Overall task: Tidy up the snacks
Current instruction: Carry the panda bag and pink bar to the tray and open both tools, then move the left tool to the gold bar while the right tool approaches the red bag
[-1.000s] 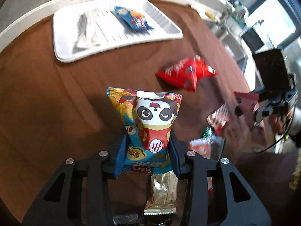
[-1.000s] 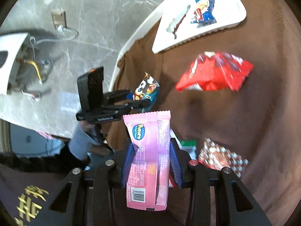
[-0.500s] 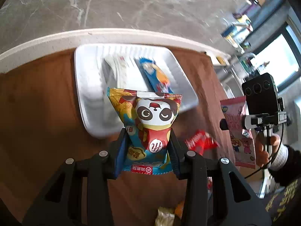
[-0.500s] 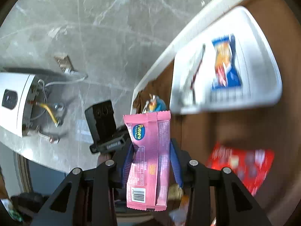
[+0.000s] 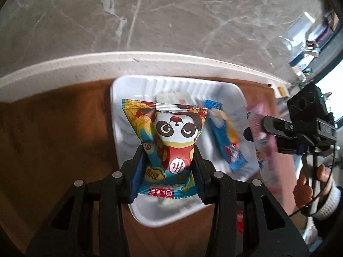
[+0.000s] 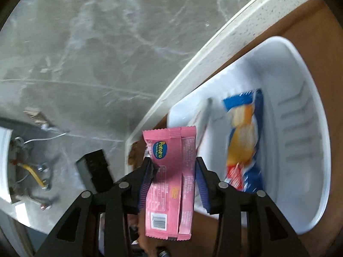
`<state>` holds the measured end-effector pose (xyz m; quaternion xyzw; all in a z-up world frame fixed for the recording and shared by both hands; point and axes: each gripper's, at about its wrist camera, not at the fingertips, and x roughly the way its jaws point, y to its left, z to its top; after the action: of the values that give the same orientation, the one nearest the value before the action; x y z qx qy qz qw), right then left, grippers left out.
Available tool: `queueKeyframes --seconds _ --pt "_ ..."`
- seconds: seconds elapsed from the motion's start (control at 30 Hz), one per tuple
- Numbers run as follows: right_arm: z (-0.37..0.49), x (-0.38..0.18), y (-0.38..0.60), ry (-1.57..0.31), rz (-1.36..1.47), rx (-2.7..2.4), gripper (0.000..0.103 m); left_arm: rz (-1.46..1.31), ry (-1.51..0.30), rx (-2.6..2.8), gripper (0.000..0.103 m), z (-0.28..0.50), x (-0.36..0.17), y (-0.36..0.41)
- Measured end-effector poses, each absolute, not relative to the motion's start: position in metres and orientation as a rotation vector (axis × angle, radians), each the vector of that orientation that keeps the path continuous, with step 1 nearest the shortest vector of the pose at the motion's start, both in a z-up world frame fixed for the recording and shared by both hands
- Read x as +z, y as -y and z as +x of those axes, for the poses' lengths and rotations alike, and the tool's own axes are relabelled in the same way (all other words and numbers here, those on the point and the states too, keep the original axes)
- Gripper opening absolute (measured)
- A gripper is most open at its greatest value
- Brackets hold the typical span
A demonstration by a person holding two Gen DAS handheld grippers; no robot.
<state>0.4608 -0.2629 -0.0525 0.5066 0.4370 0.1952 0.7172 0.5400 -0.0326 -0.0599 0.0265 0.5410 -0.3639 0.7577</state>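
Note:
My left gripper (image 5: 168, 165) is shut on a panda snack packet (image 5: 169, 143) and holds it above the white tray (image 5: 120, 128). My right gripper (image 6: 173, 171) is shut on a pink snack bar (image 6: 171, 182) and holds it at the tray's (image 6: 300, 128) near left corner. The pink bar (image 5: 261, 141) and right gripper also show at the tray's right edge in the left wrist view. A blue snack packet (image 5: 225, 141) (image 6: 244, 141) and a pale wrapper (image 5: 171, 96) (image 6: 201, 126) lie in the tray.
The tray sits on a brown tablecloth (image 5: 53, 139) near the table's white rim (image 5: 85, 66). Grey marble floor (image 5: 171, 17) lies beyond. A red packet (image 5: 240, 220) peeks out at lower right of the left wrist view.
Both grippers have moved toward the tray with their snacks; the tray now fills more of each view. The loose snacks on the cloth have dropped out of view.

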Motion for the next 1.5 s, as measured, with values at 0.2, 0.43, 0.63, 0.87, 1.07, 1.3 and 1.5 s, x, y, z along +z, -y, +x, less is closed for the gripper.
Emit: queueKeyframes --seconds 0.2,0.43,0.63,0.87,1.07,1.3,1.5 --pt "0.472 -0.051 0.265 -0.973 1.061 0.376 0.066 0.146 -1.151 -0.747 0.048 0.548 -0.068 0.047" --pt "0.456 -0.035 0.26 -0.949 0.996 0.405 0.068 0.149 -1.11 -0.726 0.057 0.546 -0.063 0.046" --pt "0.435 -0.017 0.249 -0.947 0.898 0.414 0.071 0.147 -1.085 -0.697 0.057 0.539 -0.048 0.035" --pt "0.391 0.018 0.229 -0.951 0.62 0.427 0.072 0.183 -1.006 -0.731 0.057 0.497 -0.017 0.014" --pt "0.341 0.026 0.199 -1.012 0.248 0.462 0.075 0.264 -1.024 -0.808 0.057 0.435 -0.012 -0.002" --pt "0.301 -0.001 0.185 -1.1 0.024 0.456 0.075 0.371 -1.159 -0.978 0.057 0.342 -0.037 -0.026" --pt "0.286 -0.01 0.18 -1.094 -0.084 0.486 0.075 0.524 -1.221 -1.031 0.057 0.276 -0.054 -0.04"
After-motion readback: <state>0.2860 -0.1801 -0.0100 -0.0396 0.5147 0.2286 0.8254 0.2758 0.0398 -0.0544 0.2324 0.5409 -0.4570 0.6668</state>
